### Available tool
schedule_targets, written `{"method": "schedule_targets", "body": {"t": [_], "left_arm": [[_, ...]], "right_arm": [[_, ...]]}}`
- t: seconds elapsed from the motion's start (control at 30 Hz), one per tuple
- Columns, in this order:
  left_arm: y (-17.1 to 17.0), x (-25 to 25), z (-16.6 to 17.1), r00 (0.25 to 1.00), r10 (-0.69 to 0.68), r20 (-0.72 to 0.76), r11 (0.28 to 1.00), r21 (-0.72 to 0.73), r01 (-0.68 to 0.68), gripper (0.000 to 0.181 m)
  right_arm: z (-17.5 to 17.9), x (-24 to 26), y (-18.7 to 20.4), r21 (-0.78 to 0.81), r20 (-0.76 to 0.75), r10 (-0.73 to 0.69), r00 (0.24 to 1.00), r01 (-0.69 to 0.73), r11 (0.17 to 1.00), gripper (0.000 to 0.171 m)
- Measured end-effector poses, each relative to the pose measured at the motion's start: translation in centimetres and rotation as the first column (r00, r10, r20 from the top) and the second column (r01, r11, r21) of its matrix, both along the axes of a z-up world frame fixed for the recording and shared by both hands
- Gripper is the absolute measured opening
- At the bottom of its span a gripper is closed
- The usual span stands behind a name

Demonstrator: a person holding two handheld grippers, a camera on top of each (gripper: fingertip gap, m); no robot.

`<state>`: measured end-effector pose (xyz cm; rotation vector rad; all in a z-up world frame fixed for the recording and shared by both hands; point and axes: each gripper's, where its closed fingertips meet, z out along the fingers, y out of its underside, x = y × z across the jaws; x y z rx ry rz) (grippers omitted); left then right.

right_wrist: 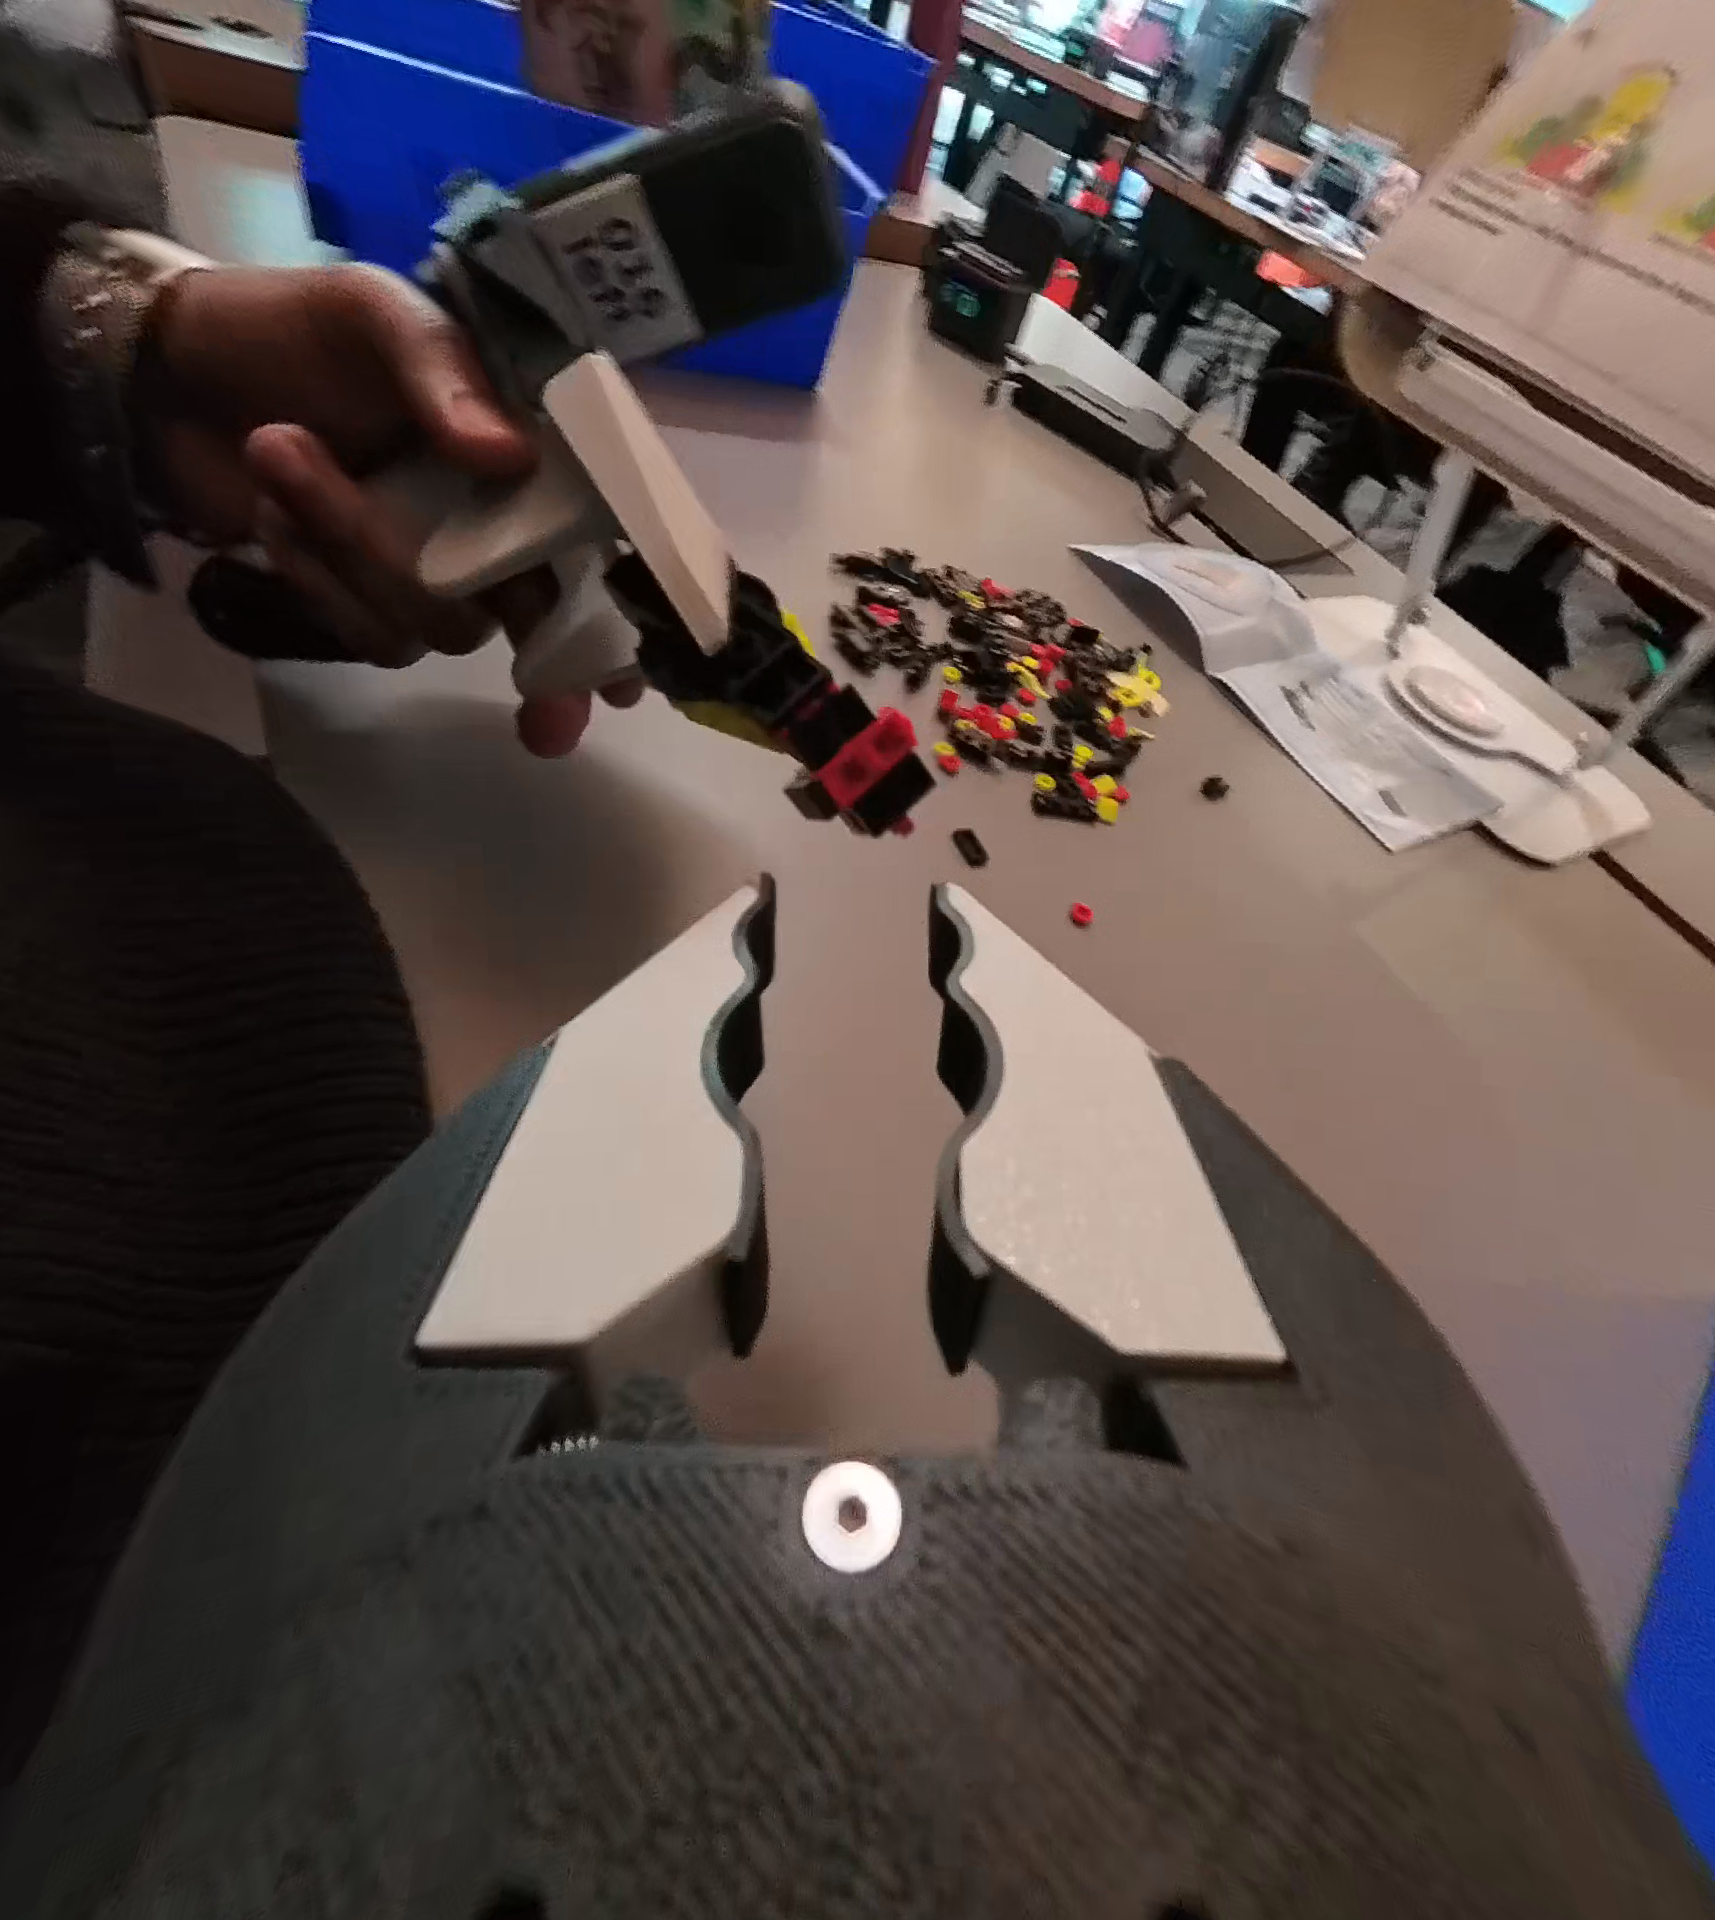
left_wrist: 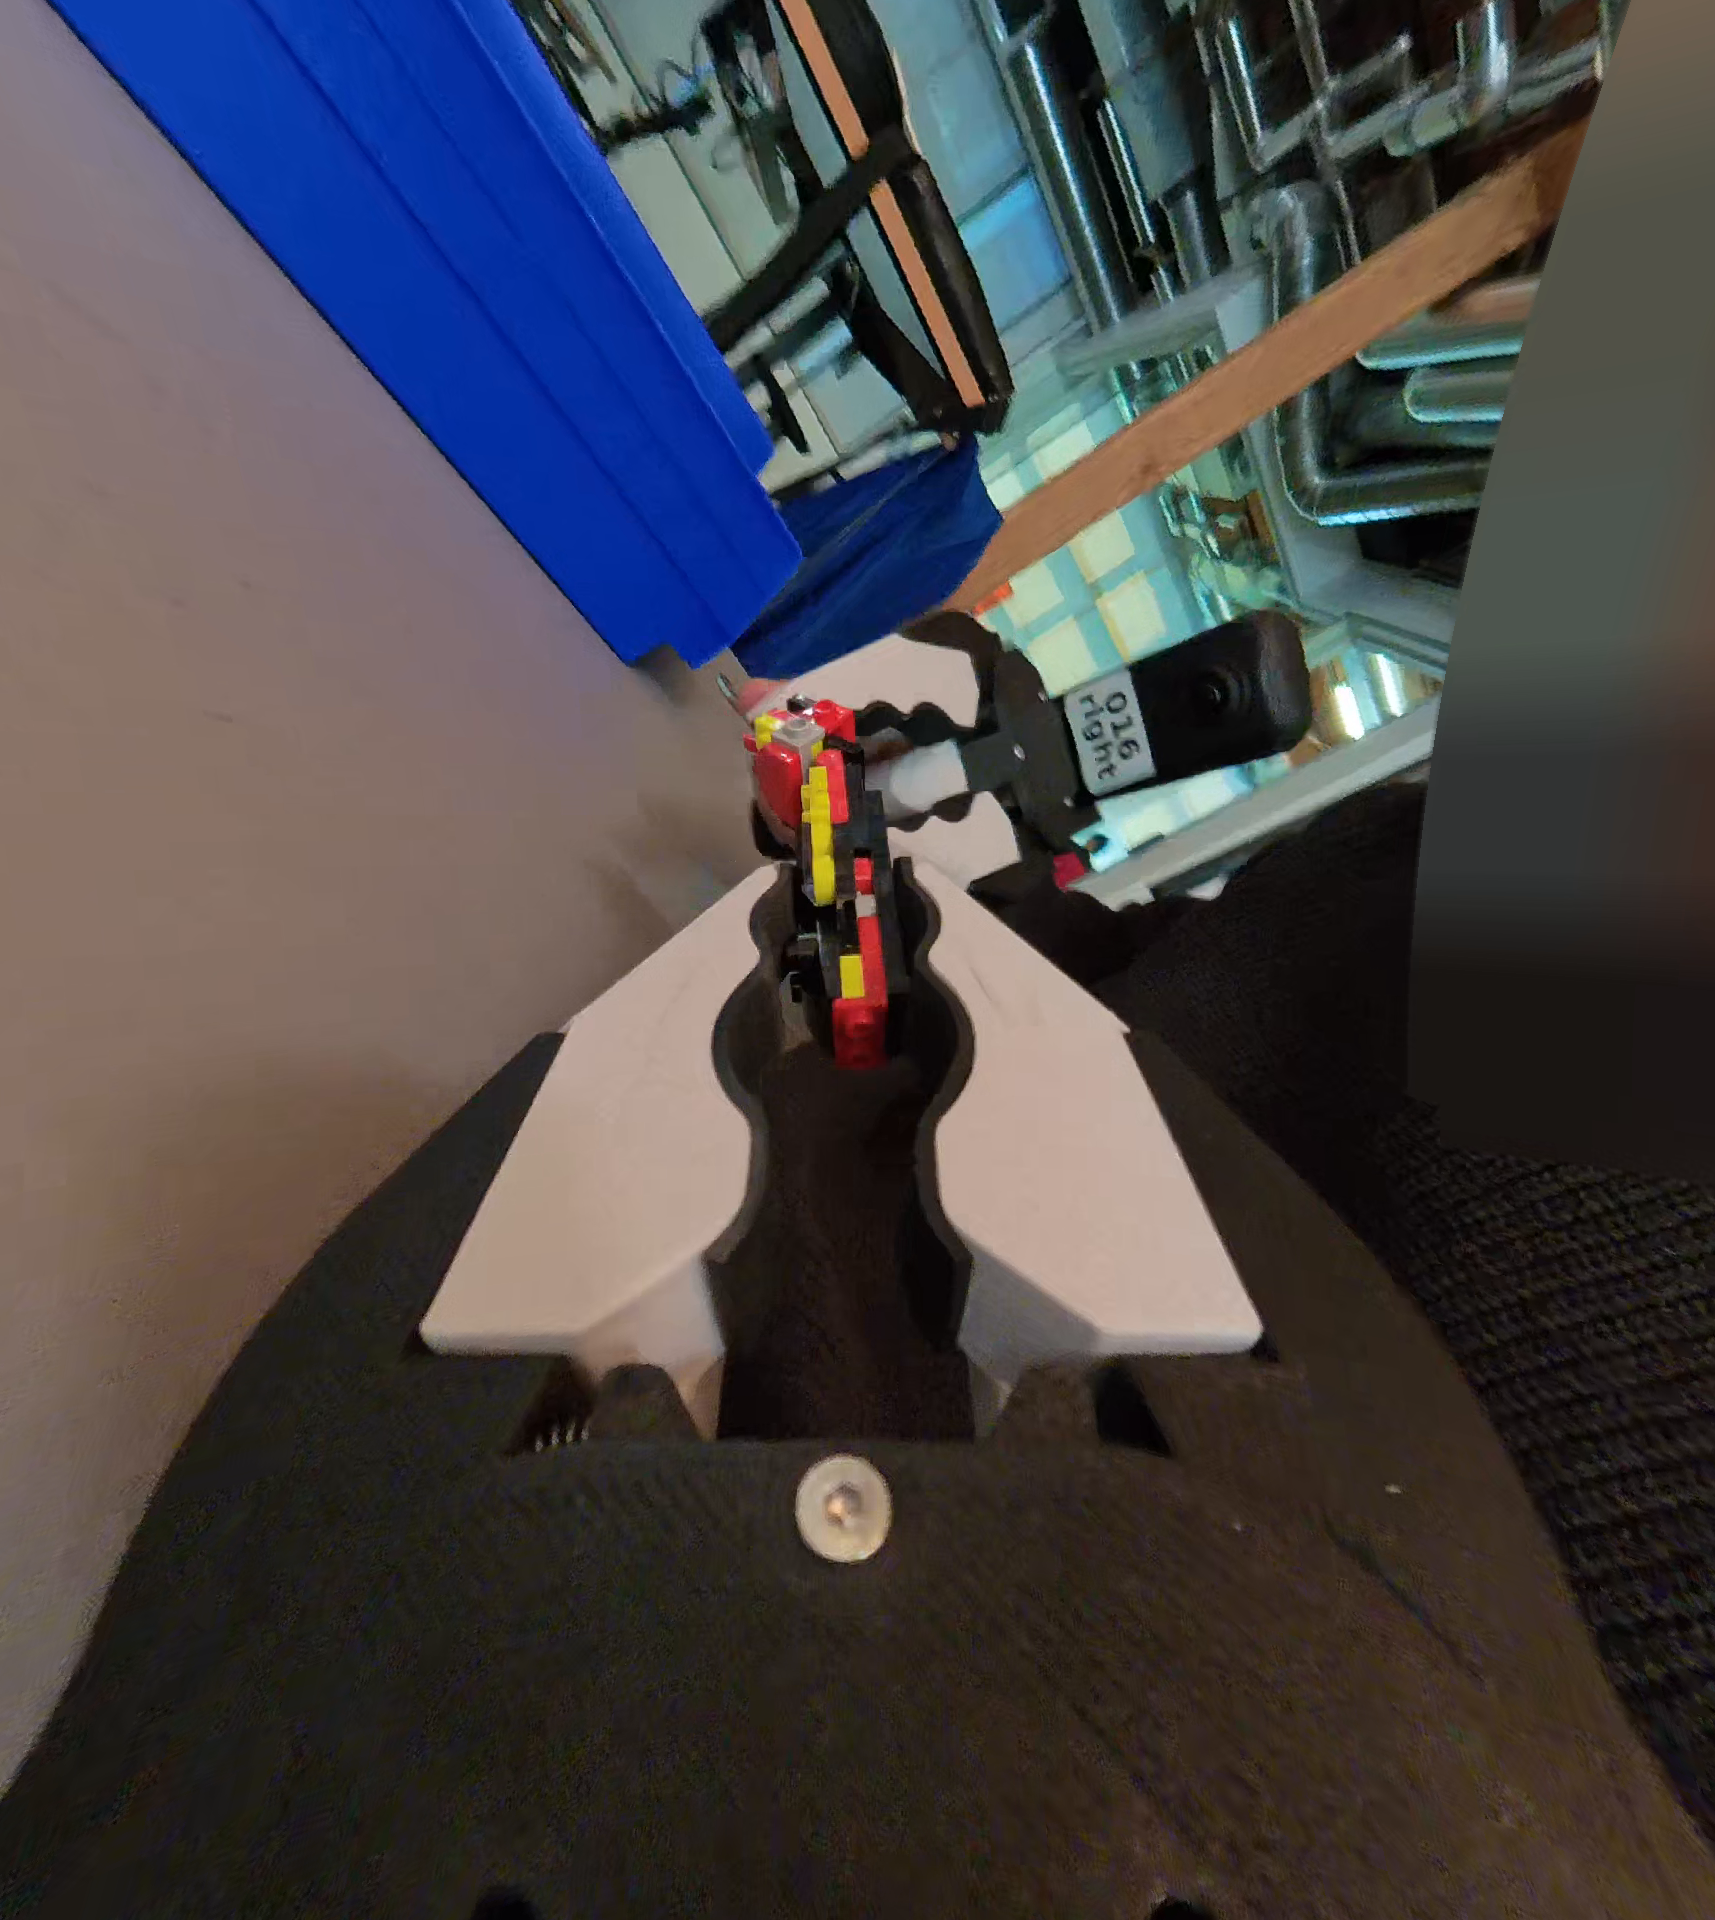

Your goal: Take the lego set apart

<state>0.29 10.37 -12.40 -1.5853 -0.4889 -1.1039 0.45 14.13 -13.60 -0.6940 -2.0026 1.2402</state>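
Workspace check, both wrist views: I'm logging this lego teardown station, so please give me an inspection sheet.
Surface: grey table, bare near the grippers.
Job's things: lego model of red, yellow and black bricks, held above the table; pile of loose pieces beyond it, a few strays nearer.
Clutter: open booklet; white stand base; blue bins.
Grippers: left gripper shut on the model; right gripper open, empty, short of the model.
Cables: a dark cable at the far side of the table.
Surroundings: person's hand on the left gripper's handle; desks and equipment behind, blurred.
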Motion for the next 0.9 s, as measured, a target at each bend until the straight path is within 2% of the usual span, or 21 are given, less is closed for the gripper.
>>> {"method": "schedule_targets", "body": {"t": [0.1,0.17,0.23,0.5,0.63,0.77,0.8,0.83,0.87,0.9], "left_arm": [[-0.5,1.8,0.0,0.984,-0.14,0.109,0.99,0.002,0.14,0.018],[-0.6,2.1,-0.2,0.967,-0.172,0.188,0.984,-0.01,0.177,0.018],[-0.7,2.3,-0.4,0.953,-0.195,0.232,0.979,-0.017,0.204,0.018],[-1.2,3.1,-1.6,0.967,-0.235,0.098,0.965,-0.093,0.244,0.018],[-1.8,4.0,-2.5,0.955,-0.297,0.01,0.945,-0.143,0.295,0.018],[-1.6,3.6,-2.8,0.964,-0.267,-0.021,0.952,-0.164,0.26,0.018],[-1.3,3.2,-3.2,0.97,-0.238,-0.053,0.955,-0.192,0.224,0.025],[-1.1,2.7,-3.7,0.973,-0.209,-0.1,0.958,-0.222,0.183,0.047],[-1.0,2.2,-4.1,0.97,-0.185,-0.155,0.959,-0.245,0.144,0.059],[-0.9,1.6,-4.4,0.965,-0.156,-0.212,0.959,-0.264,0.097,0.065]], "right_arm": [[0.4,0.8,-0.6,0.055,-0.071,0.073,0.995,-0.069,0.996,0.029],[0.9,1.4,-0.8,0.042,-0.1,0.114,0.988,-0.111,0.993,0.024],[0.7,2.1,-1.2,0.032,-0.066,0.161,0.985,-0.159,0.987,0.019],[-0.9,3.0,-2.0,0.152,-0.029,0.226,0.974,-0.22,0.964,0.018],[-2.0,3.8,-2.8,0.223,-0.005,0.283,0.959,-0.274,0.935,0.02],[-2.5,3.7,-2.8,0.305,-0.008,0.28,0.96,-0.264,0.915,0.015],[-2.5,3.6,-2.7,0.307,-0.013,0.274,0.962,-0.257,0.916,0.015],[-2.5,3.5,-2.7,0.308,-0.015,0.27,0.963,-0.252,0.917,0.015],[-2.7,3.2,-2.4,0.322,-0.015,0.249,0.968,-0.231,0.918,0.015],[-3.0,3.0,-2.2,0.351,-0.012,0.236,0.972,-0.217,0.911,0.015]]}}
